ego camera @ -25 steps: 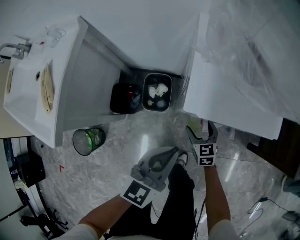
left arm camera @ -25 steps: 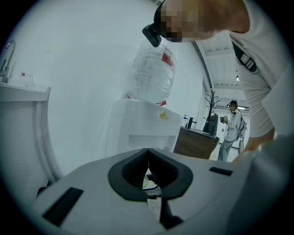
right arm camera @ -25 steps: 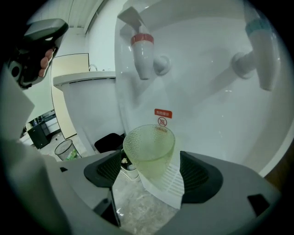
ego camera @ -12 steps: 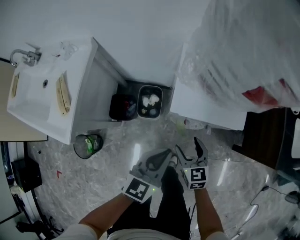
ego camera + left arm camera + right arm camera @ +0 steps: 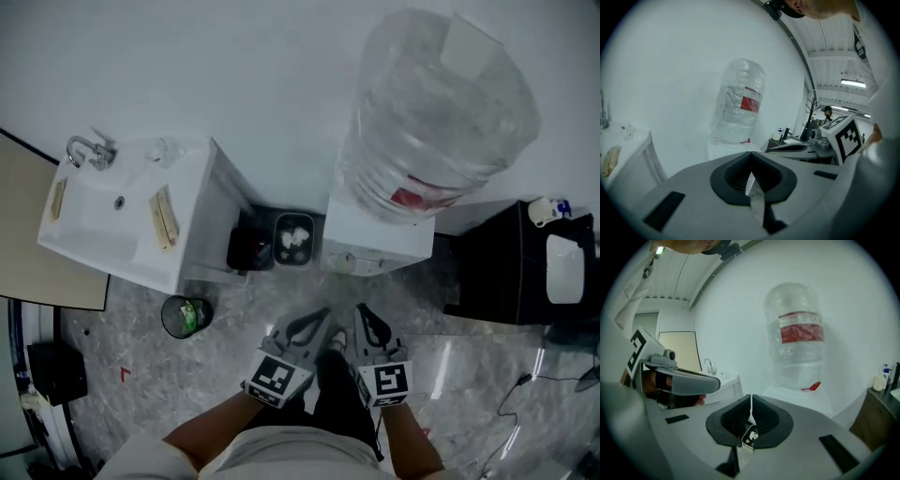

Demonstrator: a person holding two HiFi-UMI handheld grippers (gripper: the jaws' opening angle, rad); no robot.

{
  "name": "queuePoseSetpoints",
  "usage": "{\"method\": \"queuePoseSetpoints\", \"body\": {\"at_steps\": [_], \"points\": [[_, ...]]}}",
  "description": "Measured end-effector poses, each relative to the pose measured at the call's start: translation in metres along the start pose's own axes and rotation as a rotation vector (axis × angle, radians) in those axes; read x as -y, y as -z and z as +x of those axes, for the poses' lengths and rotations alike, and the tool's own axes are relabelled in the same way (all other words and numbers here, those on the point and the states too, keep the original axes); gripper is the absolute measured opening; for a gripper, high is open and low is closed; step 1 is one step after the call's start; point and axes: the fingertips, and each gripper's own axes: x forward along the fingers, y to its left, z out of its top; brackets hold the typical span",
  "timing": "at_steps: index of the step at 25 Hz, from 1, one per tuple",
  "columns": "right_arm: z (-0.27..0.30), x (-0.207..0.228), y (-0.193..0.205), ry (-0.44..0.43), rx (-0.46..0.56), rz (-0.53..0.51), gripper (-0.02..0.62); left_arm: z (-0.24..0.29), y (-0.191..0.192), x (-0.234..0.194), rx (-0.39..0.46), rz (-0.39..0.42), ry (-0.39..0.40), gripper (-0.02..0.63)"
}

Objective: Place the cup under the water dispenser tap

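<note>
The water dispenser (image 5: pixel 380 239) stands against the wall with a big clear bottle (image 5: pixel 436 103) on top. Its red tap lever (image 5: pixel 813 386) shows below the bottle, and the same tap lever (image 5: pixel 745 140) is small in the left gripper view. I cannot make out a cup for certain. My left gripper (image 5: pixel 319 317) and right gripper (image 5: pixel 361 314) are held side by side in front of the dispenser, a good way short of it. The left gripper (image 5: pixel 751 176) is shut with nothing in it. The right gripper (image 5: pixel 751 413) is also shut and holds nothing.
A white sink (image 5: pixel 122 220) with a faucet (image 5: pixel 86 150) is at the left. Between sink and dispenser stand a small trash bin (image 5: pixel 293 239) and a black container (image 5: pixel 248 248). A mesh bin (image 5: pixel 186 316) sits on the floor. A black cabinet (image 5: pixel 511 267) flanks the dispenser's right.
Both grippers have risen and drawn together. The right gripper's jaws, open before, have closed. The head view has lifted from the floor to take in the whole dispenser.
</note>
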Motion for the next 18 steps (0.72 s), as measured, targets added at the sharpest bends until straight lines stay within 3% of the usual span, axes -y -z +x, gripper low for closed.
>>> {"method": "queuePoseSetpoints", "body": {"at_steps": [8,18], "points": [[-0.063,-0.044,-0.063,-0.012,0.05,-0.006,0.017,-0.049,-0.046,0.039,0.02,-0.026,0.039,0.006],[-0.105,-0.079,-0.1,0.007,0.115,0.033,0.017,-0.087,-0.089,0.062,0.077,-0.001,0.079,0.006]]}}
